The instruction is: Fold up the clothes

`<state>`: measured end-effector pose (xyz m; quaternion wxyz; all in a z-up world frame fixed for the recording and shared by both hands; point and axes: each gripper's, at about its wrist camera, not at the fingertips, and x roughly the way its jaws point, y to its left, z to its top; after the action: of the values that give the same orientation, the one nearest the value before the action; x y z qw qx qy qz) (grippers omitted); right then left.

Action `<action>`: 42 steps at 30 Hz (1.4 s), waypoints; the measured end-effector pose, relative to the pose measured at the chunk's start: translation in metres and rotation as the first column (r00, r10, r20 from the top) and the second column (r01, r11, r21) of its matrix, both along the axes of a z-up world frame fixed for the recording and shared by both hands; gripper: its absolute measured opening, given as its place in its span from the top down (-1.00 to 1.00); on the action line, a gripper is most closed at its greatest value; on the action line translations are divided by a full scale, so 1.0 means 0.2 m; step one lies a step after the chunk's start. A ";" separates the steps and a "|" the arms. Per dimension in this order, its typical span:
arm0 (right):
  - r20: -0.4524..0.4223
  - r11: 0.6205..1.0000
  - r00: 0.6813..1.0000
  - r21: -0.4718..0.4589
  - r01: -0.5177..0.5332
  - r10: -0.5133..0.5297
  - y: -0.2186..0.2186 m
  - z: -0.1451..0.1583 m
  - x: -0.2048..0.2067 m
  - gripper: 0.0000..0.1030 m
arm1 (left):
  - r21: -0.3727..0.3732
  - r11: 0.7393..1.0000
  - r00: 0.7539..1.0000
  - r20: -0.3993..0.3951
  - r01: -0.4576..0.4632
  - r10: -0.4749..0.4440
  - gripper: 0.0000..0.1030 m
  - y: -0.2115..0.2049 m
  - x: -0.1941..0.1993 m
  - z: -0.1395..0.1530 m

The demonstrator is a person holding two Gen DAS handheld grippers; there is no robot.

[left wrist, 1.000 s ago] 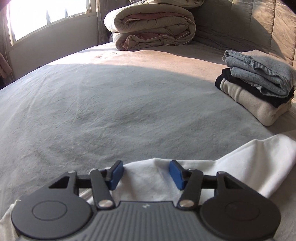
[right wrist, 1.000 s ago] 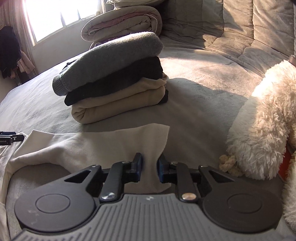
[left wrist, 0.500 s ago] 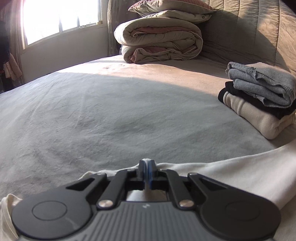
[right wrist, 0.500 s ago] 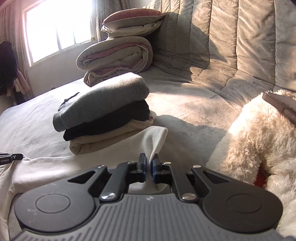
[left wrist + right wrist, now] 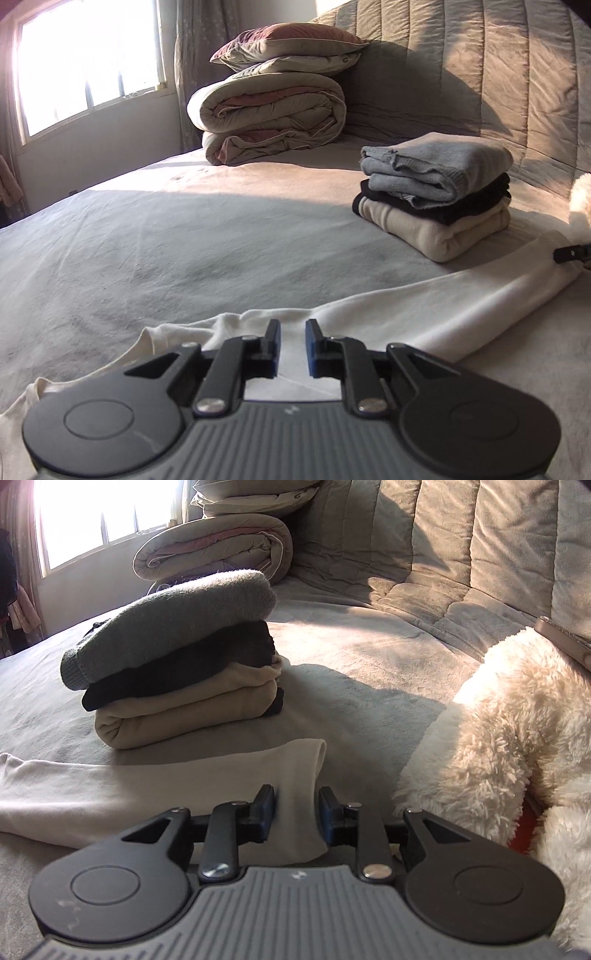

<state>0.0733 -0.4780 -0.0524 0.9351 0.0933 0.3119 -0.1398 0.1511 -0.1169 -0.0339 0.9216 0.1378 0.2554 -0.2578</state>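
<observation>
- Your left gripper [image 5: 292, 347] has its blue pads parted, with the white garment [image 5: 424, 314] lying between and under them; nothing is clamped.
- Your right gripper [image 5: 296, 814] is likewise parted, its pads straddling the end of the garment's sleeve [image 5: 295, 771] without pinching it.
- The white garment lies spread flat on the grey bedsheet [image 5: 184, 251], running from your left gripper toward 2 o'clock, where the sleeve ends just short of the fluffy toy [image 5: 498, 720].
- Judge it thin, light, soft and limp: it will sag and drape wherever you don't support it, and one layer may slip off another.
- Take hold at hems, the cuff or a seam, pinching through all layers so none trails.
- At 12 to 1 o'clock of the left gripper, the stack of folded clothes [image 5: 436, 195] sits close behind the sleeve; a wide swing there could topple it.
- Open room lies from 10 to 12 o'clock, bare sheet well short of the rolled duvet [image 5: 269, 118].
</observation>
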 end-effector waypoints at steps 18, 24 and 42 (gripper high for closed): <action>0.086 0.978 0.991 0.172 -0.115 0.101 0.09 0.14 -0.13 0.33 | -0.067 0.989 0.956 -0.271 -0.135 0.112 0.86 0.09 -0.12 -0.12; 0.101 0.702 0.892 0.580 -0.413 0.441 0.38 0.05 -0.08 0.27 | -0.481 0.815 0.853 -0.521 -0.323 0.031 0.90 0.38 -0.04 -0.28; 0.210 0.257 0.808 0.879 -0.402 0.550 0.96 -0.27 0.14 0.21 | -0.657 0.619 0.786 -0.610 -0.429 -0.103 0.81 0.52 0.00 -0.38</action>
<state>0.1005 -0.2859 -0.1057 0.7094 0.4654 0.4136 0.3303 0.1513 -0.0124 -0.1095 0.7812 -0.3812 0.4073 -0.2801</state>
